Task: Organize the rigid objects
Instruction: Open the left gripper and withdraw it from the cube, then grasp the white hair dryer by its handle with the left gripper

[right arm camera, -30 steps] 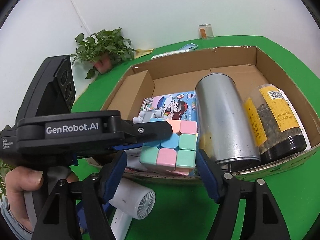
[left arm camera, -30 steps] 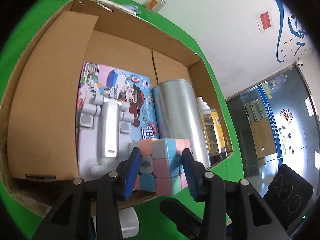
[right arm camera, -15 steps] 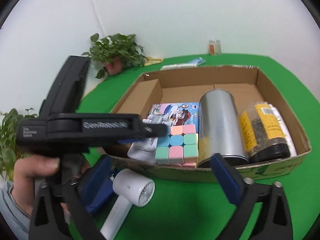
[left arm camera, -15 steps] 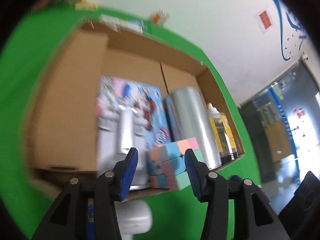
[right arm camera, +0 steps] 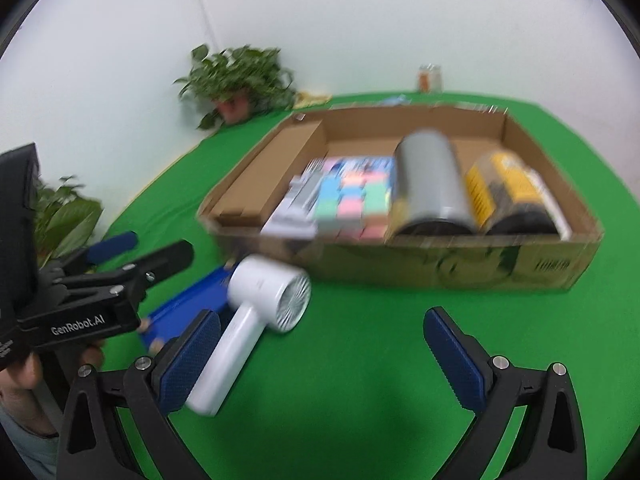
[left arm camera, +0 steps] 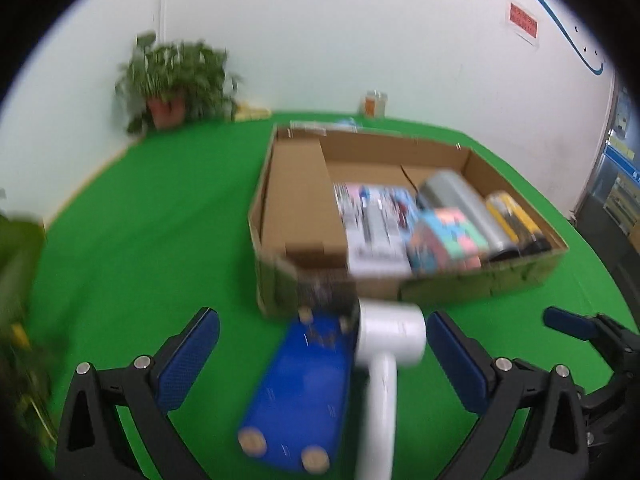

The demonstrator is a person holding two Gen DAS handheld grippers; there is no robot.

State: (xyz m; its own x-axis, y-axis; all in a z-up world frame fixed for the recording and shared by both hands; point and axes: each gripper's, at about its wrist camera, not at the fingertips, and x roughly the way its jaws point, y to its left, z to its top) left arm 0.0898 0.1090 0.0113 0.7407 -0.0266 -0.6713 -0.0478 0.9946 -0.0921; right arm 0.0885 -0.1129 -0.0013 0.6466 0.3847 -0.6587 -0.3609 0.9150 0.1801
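A pastel puzzle cube (left arm camera: 446,240) (right arm camera: 352,204) lies in the cardboard box (left arm camera: 480,286) (right arm camera: 460,268), between a grey toy on a picture box (left arm camera: 372,228) and a silver can (left arm camera: 460,200) (right arm camera: 430,184). My left gripper (left arm camera: 320,364) is open and empty, pulled back in front of the box. A white hair dryer (left arm camera: 386,356) (right arm camera: 248,316) and a blue flat box (left arm camera: 300,392) (right arm camera: 188,308) lie on the green table between its fingers. My right gripper (right arm camera: 322,360) is open and empty, with the dryer handle by its left finger.
A yellow-labelled jar (right arm camera: 512,192) lies at the box's right end. Potted plants (left arm camera: 176,80) (right arm camera: 240,80) stand at the table's far left, another (right arm camera: 60,216) at the near left. A small jar (left arm camera: 374,104) stands by the wall.
My left gripper let go of the puzzle cube, which now lies in the box, and opened wide. Both grippers pulled back from the box and now face the dryer and blue box.
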